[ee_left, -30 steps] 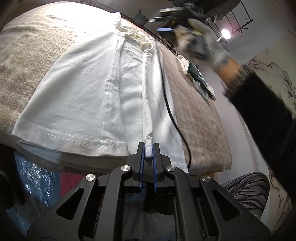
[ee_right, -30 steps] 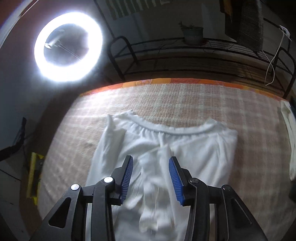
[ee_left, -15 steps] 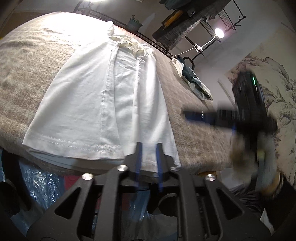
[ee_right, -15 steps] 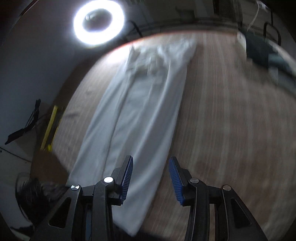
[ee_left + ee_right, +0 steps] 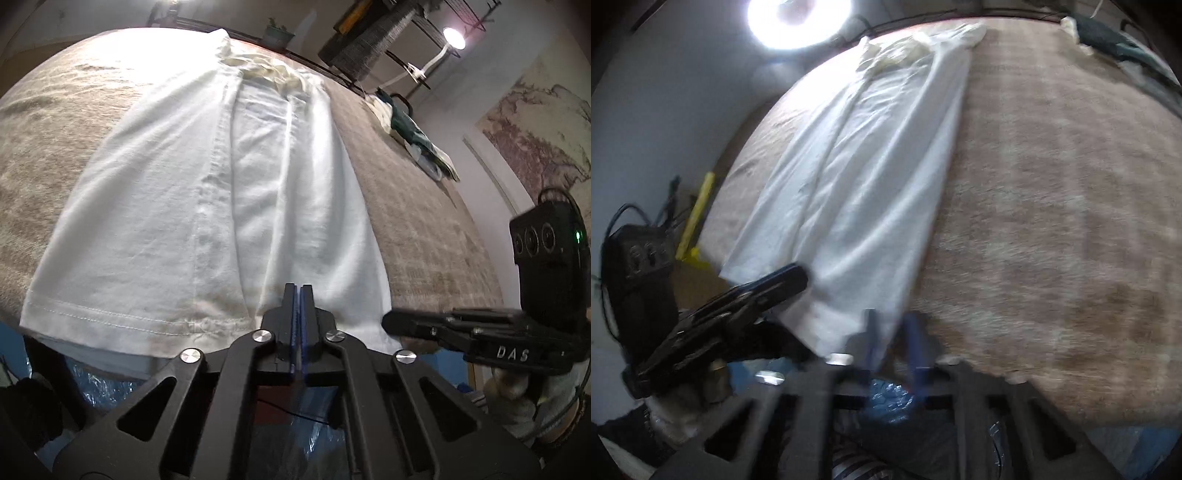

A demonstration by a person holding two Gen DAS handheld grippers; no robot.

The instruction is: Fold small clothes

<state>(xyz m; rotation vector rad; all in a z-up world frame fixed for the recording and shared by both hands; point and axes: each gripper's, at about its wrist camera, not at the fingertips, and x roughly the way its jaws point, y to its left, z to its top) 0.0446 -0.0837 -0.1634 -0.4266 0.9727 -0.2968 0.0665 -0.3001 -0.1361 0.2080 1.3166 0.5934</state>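
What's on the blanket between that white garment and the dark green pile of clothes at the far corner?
Nothing: between the white garment and the dark green clothes pile only bare tan blanket shows, plainly in the left wrist view and also in the right wrist view.

Surface [image 5: 424, 206]: tan woven cover, fills mid room.
Ring light [image 5: 798, 18]: bright, beyond surface's far edge.
Rack [image 5: 373, 51]: black metal, behind surface w/ small lamp [image 5: 454, 37].
Wall art [image 5: 535, 129]: landscape print, R of surface.

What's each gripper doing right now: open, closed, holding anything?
Left gripper: shut at the hem of the white garment; whether cloth is pinched cannot be told.
Right gripper: jaws closing but apart in the blur, the garment's corner between them.
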